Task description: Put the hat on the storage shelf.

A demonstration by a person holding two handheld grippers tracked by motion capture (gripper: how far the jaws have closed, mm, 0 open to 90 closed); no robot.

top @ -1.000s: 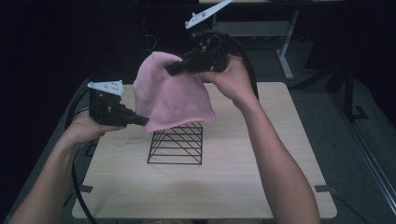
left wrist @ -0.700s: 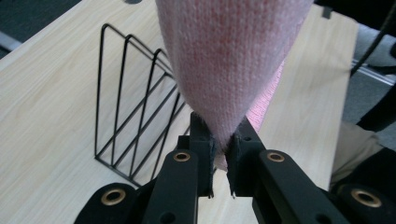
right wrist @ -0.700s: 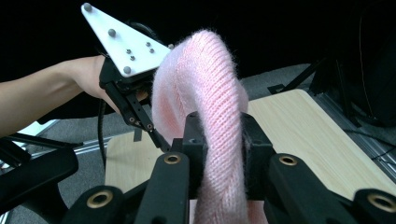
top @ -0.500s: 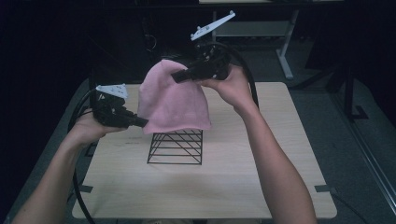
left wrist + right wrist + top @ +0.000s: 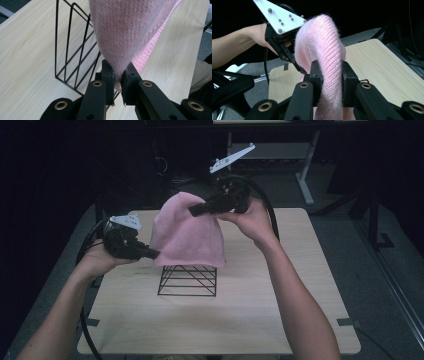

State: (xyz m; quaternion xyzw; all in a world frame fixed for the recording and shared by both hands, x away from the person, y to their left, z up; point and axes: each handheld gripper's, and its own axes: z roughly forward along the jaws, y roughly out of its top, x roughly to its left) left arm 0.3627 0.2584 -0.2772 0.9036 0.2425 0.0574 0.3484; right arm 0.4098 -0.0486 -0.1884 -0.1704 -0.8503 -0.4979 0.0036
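Pink knit cloth (image 5: 187, 237) hangs over wire rack (image 5: 188, 280); left gripper (image 5: 117, 77) and right gripper (image 5: 329, 75) jaws clamp it.

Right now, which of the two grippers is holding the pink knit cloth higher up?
The right gripper, clamped near the top of the pink knit cloth; the left gripper pinches its lower edge, just above the black wire rack.

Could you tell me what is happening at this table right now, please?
A person is holding a pink knitted cloth up in the air with two handheld grippers. The left gripper is shut on a lower edge of it, and the right gripper is shut on a fold near the top. The cloth hangs just above a black wire rack standing on the wooden table, its lower edge over the rack's top. Whether it already touches the rack is hard to tell.
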